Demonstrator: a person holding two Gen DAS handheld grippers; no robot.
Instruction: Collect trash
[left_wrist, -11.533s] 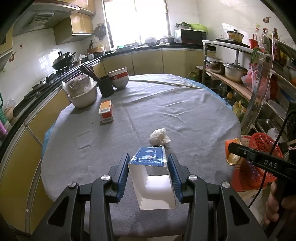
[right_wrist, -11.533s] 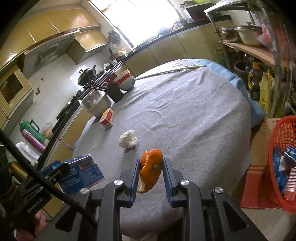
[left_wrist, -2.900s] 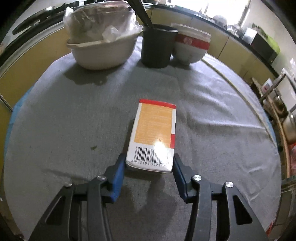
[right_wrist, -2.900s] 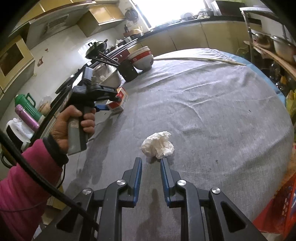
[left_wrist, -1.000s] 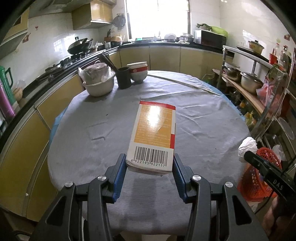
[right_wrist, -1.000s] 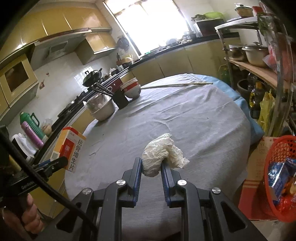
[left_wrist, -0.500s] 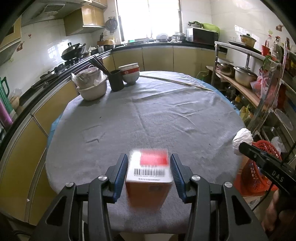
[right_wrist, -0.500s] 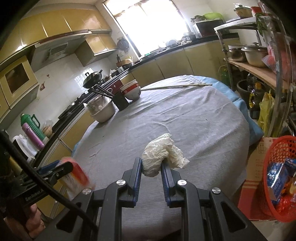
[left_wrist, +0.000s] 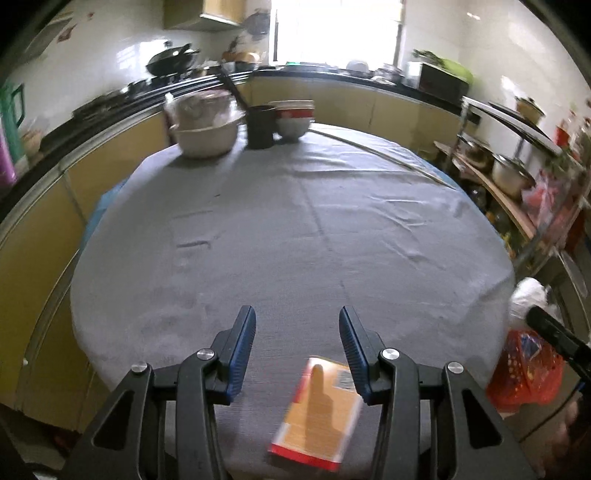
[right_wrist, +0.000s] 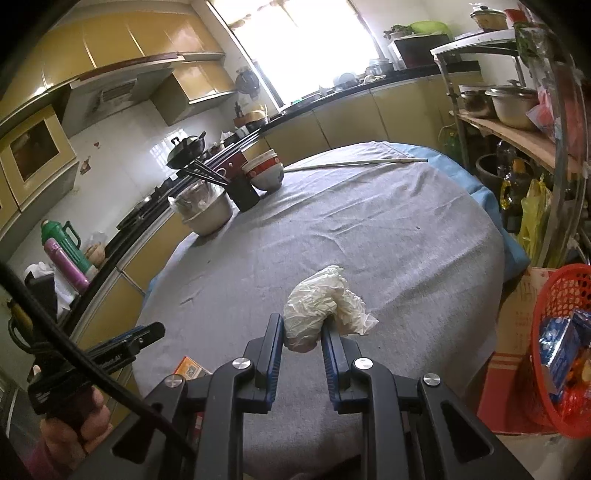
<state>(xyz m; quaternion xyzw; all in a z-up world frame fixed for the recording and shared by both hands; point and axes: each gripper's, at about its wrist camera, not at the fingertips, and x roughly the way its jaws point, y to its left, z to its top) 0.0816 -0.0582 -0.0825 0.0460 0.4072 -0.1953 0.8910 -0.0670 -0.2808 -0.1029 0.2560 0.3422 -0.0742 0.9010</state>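
The left gripper (left_wrist: 297, 341) stands with its blue-padded jaws apart and nothing between them. The orange carton (left_wrist: 317, 410), a flat rectangular box with a red end band, sits blurred below and behind the right finger, over the near edge of the round table (left_wrist: 295, 221); whether it rests on the cloth cannot be told. The table wears a grey woven cloth, creased in soft ridges.

The right gripper (right_wrist: 302, 334) is clamped on a crumpled white tissue (right_wrist: 317, 306), a wrinkled papery wad bulging out past the pads toward the right. At the far right stands a red plastic mesh basket (right_wrist: 554, 306) holding blue and red packets. At the far left of the table sit a pale round bowl (right_wrist: 207, 216) covered in crinkled film, a dark cup (right_wrist: 242, 194) of chopsticks, and stacked red-banded bowls (right_wrist: 264, 171).
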